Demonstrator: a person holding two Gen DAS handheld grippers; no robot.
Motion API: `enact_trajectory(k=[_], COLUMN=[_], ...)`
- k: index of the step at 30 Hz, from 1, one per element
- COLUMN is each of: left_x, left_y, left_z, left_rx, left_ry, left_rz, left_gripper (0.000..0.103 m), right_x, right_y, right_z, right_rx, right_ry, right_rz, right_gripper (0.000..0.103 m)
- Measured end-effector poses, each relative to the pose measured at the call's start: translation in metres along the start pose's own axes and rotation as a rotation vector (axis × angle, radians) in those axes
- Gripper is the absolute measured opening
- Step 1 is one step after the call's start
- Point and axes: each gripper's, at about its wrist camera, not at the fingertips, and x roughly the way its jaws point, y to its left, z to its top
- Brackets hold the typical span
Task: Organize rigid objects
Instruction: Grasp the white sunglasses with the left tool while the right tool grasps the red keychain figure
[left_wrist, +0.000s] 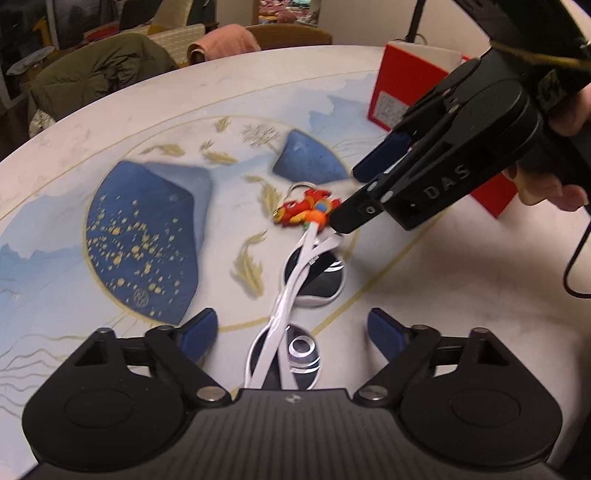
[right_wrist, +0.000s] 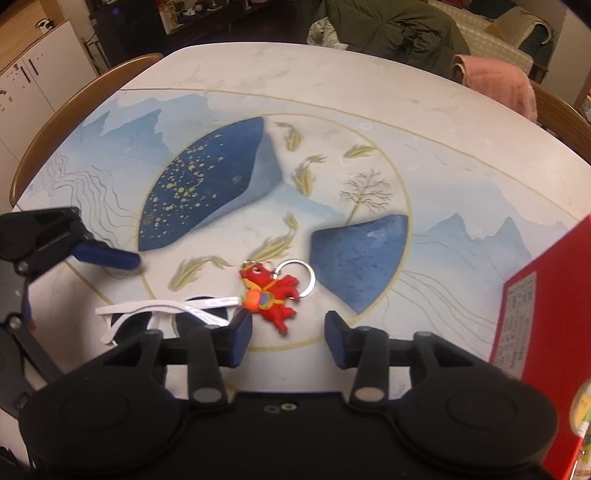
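A red and orange animal keychain (right_wrist: 271, 295) with a metal ring lies on the painted table, also in the left wrist view (left_wrist: 306, 210). White-framed sunglasses (left_wrist: 295, 291) lie folded beside it, one arm tip touching the keychain; they also show in the right wrist view (right_wrist: 162, 314). My left gripper (left_wrist: 291, 332) is open with the sunglasses between its fingers. My right gripper (right_wrist: 288, 332) is open, just short of the keychain, holding nothing; it also shows in the left wrist view (left_wrist: 354, 192).
A red box (left_wrist: 410, 88) with a white label stands on the table at the right, also in the right wrist view (right_wrist: 546, 317). The round table (right_wrist: 332, 74) has a blue painted mat. Chairs with a green jacket (right_wrist: 391, 26) and pink cloth (right_wrist: 495, 85) ring it.
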Motion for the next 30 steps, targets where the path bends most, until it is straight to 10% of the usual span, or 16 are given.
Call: enact_trajectory(k=[16, 30], left_x=[-0.013, -0.017], left_y=[-0.017, -0.014], left_z=[-0.021, -0.029], left_rx=[0.006, -0.114], left_ry=[-0.078, -0.113], left_rz=[0.106, 0.178], left_gripper=[0.038, 0.038], right_x=[0.016, 0.021], right_y=[0.006, 0.026], right_z=[0.010, 0.007], right_rx=[0.000, -0.057], right_ry=[-0.011, -0.015], right_rz=[-0.004, -0.071], right_gripper=[0.059, 0.046])
